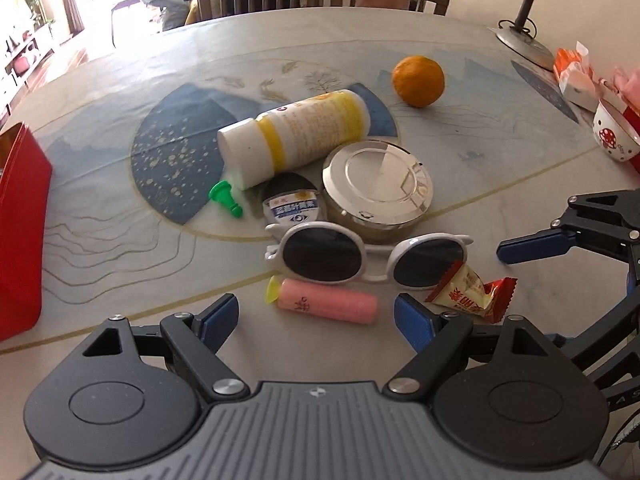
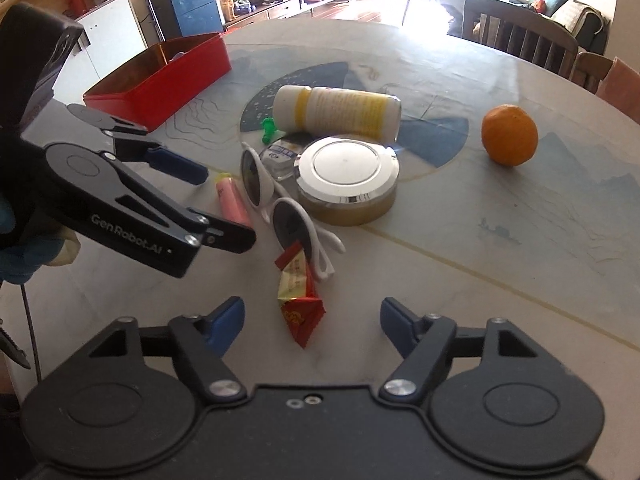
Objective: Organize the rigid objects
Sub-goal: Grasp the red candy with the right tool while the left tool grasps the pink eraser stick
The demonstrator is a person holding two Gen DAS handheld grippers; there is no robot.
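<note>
White bottle [image 1: 294, 136] with yellow bands lies on its side mid-desk. Round silver-lidded tin [image 1: 378, 184] just in front of it, upright. Small eye-drop bottle [image 1: 292, 204] and green peg [image 1: 226, 198] beside them. White-framed sunglasses [image 1: 360, 256] lie nearer, lenses dark. Pink tube [image 1: 328, 300] and red-yellow candy wrapper [image 1: 472, 294] nearest. Orange [image 1: 418, 80] stands apart. Red box [image 2: 160, 76], open, at desk edge.

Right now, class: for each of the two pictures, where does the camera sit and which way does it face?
Left wrist: on the left gripper, angled down at a pink tube and white-framed sunglasses; the right gripper's blue finger enters at right.
Right wrist: on the right gripper, angled down at a red-and-yellow candy wrapper; the left gripper shows at left.
Shared: silver-lidded round tin, orange.
</note>
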